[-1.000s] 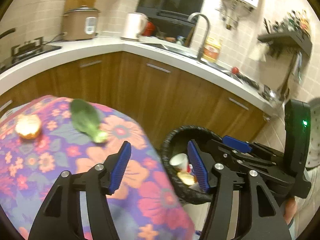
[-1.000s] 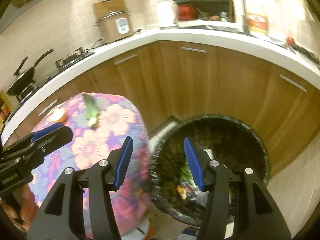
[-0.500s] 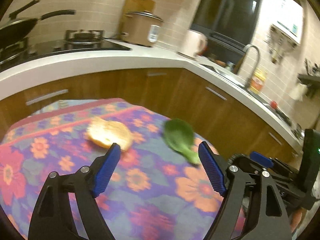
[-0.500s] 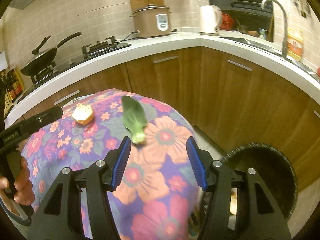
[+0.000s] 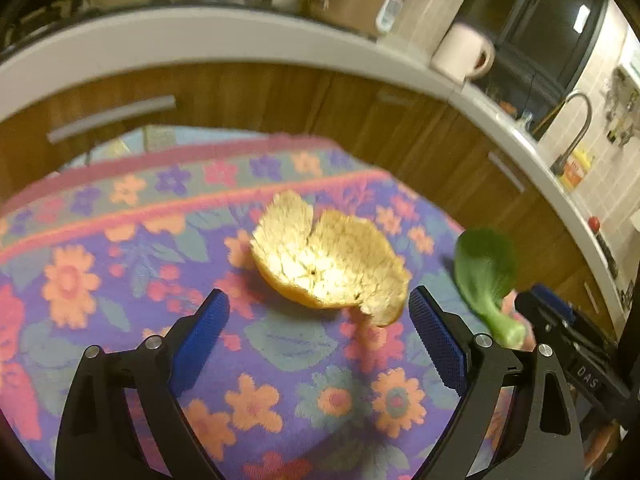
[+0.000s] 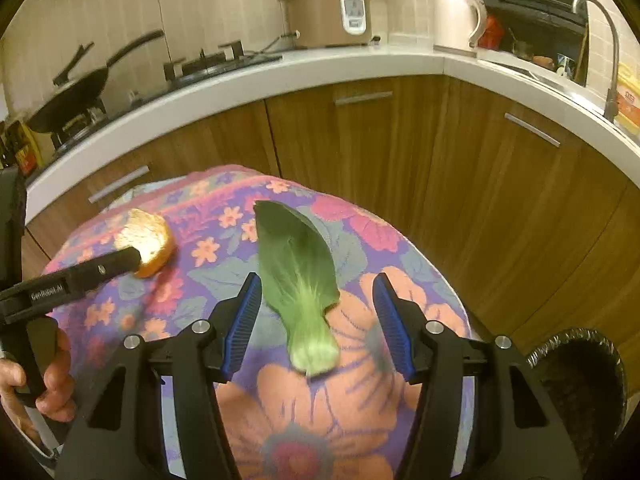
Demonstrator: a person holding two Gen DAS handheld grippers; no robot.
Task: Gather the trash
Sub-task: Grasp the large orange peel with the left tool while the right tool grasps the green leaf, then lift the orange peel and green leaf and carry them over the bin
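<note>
An orange peel (image 5: 328, 264) lies on the flowered tablecloth (image 5: 120, 280). My left gripper (image 5: 316, 320) is open, its blue pads either side of the peel's near edge, not touching it. A green vegetable leaf (image 6: 300, 284) lies on the cloth to the right; it also shows in the left wrist view (image 5: 486, 276). My right gripper (image 6: 318, 320) is open, its pads straddling the leaf's pale stalk end. The peel (image 6: 146, 244) shows in the right wrist view, partly behind a left gripper finger. A black-lined trash bin (image 6: 576, 380) stands on the floor at lower right.
Wooden cabinets (image 6: 360, 132) under a white counter (image 6: 280, 68) curve behind the table. On the counter stand a rice cooker (image 6: 328, 12), a kettle (image 6: 456, 20), a stove with a pan (image 6: 80, 88) and a sink tap (image 6: 600, 40).
Both grippers have swung from the trash bin to the table and come closer. The left one now straddles the peel, the right one the leaf. Both stay open.
</note>
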